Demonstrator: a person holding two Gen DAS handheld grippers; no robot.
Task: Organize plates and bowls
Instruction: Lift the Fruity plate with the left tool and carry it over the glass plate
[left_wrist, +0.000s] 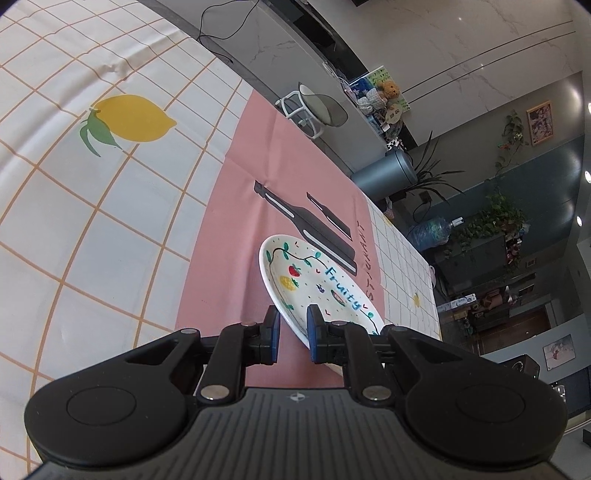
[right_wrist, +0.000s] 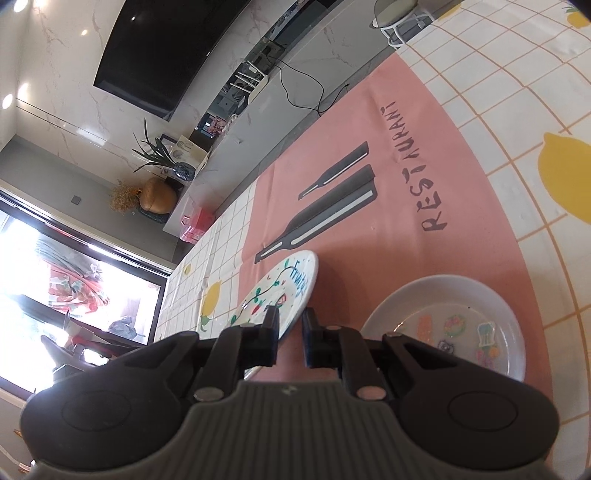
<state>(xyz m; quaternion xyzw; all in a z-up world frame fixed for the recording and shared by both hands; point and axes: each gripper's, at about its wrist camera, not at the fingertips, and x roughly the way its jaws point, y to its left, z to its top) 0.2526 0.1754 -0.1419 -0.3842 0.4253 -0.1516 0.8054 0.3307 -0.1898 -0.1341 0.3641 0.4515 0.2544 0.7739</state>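
A white plate painted with fruit and the word "Fruity" (left_wrist: 317, 284) lies on the pink part of the tablecloth. My left gripper (left_wrist: 293, 334) straddles its near rim, jaws apart, one finger on each side of the edge. The same plate shows in the right wrist view (right_wrist: 284, 291), where my right gripper (right_wrist: 290, 338) also straddles its rim, jaws apart. A white bowl with coloured pictures inside (right_wrist: 454, 321) sits on the pink cloth just right of the right gripper.
The pink cloth (right_wrist: 388, 229) carries black knife and fork prints and the word RESTAURANT. A checked lemon-print tablecloth (left_wrist: 92, 184) surrounds it. The table edge and floor, with a stool (left_wrist: 317, 107), lie beyond.
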